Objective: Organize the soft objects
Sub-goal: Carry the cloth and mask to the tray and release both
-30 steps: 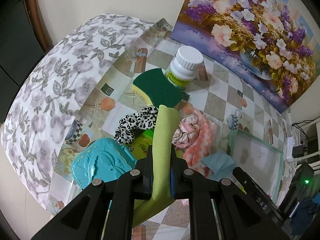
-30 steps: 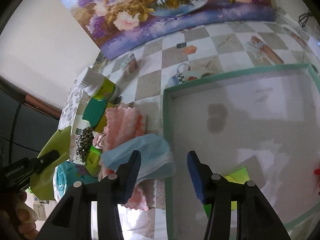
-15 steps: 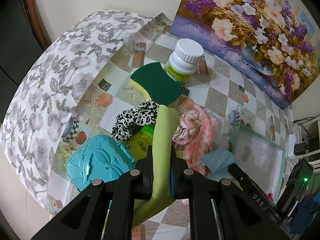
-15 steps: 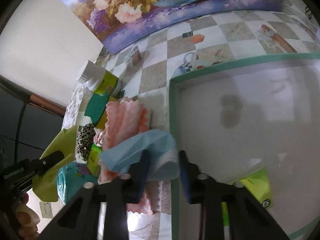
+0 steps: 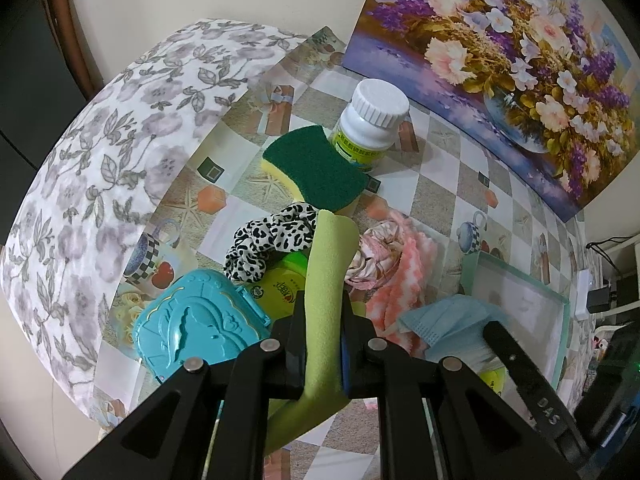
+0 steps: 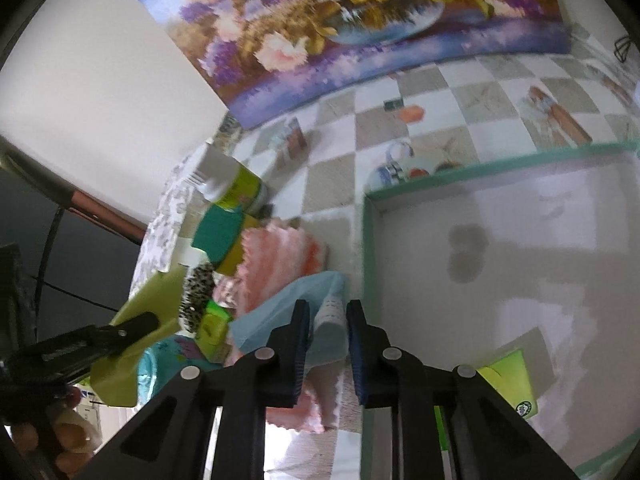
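My left gripper (image 5: 323,314) is shut on a lime-green cloth (image 5: 332,248) that sticks up between its fingers, held above the pile of soft items. My right gripper (image 6: 328,314) is closing its jaws on a light blue face mask (image 6: 276,316), whose folded edge is pinched between the blue pads. The mask (image 5: 444,316) lies over a pink towel (image 5: 404,276) beside the green-rimmed white tray (image 6: 370,240). A leopard-print scrunchie (image 5: 272,240) and a pink scrunchie (image 5: 380,248) lie by the towel.
A green-and-yellow sponge (image 5: 316,168) and a white-capped bottle (image 5: 372,120) stand behind the pile. A teal case (image 5: 192,320) and a small green jar (image 5: 280,288) sit at its left. A green packet (image 6: 512,380) lies in the tray. A flower painting (image 5: 500,40) leans on the wall.
The right gripper's jaws went from wide open to closed around the mask's edge, and the mask has lifted slightly. The left gripper kept still with the green cloth.
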